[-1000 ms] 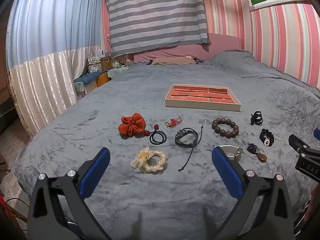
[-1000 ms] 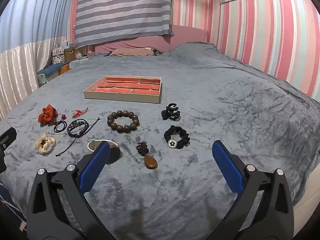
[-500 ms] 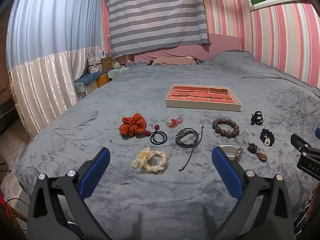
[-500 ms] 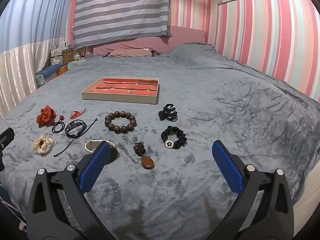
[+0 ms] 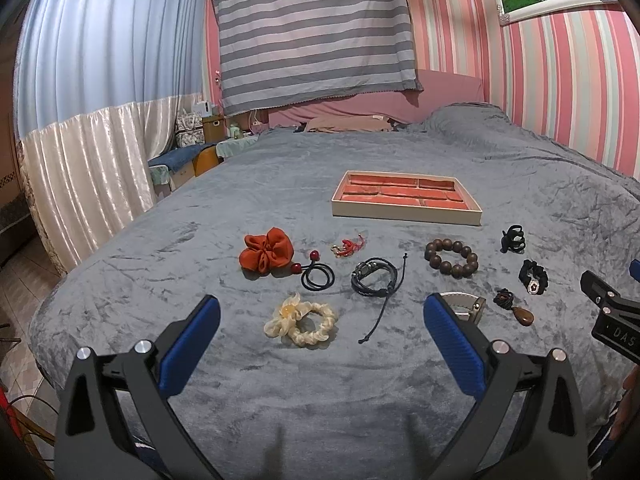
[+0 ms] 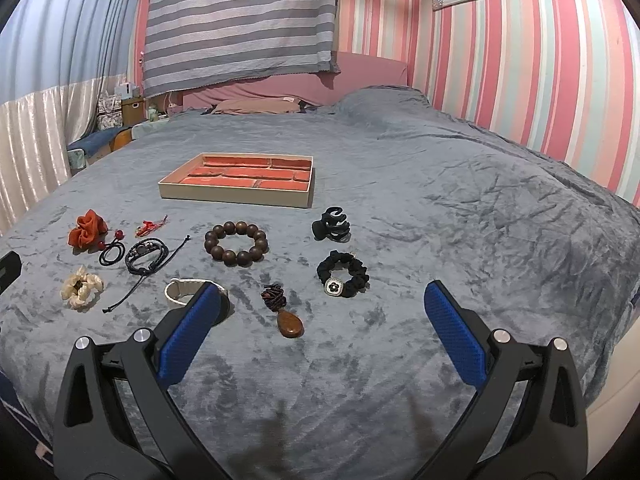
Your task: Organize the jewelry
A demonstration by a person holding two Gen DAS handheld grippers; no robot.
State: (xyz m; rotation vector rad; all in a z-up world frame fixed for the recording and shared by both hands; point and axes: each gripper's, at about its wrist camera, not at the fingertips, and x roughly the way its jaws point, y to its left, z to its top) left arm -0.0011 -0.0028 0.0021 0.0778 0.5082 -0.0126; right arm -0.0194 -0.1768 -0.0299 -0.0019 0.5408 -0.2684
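A beige tray (image 5: pixel 404 214) (image 6: pixel 236 197) with orange compartments sits far back on the grey blanket. In front of it lie an orange scrunchie (image 5: pixel 266 255), a black hair tie with red beads (image 5: pixel 317 276), a red charm (image 5: pixel 349 246), a black cord bracelet (image 5: pixel 374 279), a cream scrunchie (image 5: pixel 301 321), a brown bead bracelet (image 6: pixel 236 243), a black claw clip (image 6: pixel 331 225), a black scrunchie (image 6: pixel 343 274), a brown pendant (image 6: pixel 289 323) and a white band (image 6: pixel 180 290). My left gripper (image 5: pixel 322 336) is open above the cream scrunchie. My right gripper (image 6: pixel 322 320) is open near the pendant, holding nothing.
The grey blanket (image 6: pixel 460 208) covers a bed with its near edge just below both grippers. Striped pink walls stand to the right, a striped cloth (image 5: pixel 312 28) hangs at the back, and curtains (image 5: pixel 80 152) with small furniture are to the left.
Both views have shifted only slightly; the right wrist view has drifted a little so the items sit marginally lower and nearer. Nothing on the bed has moved.
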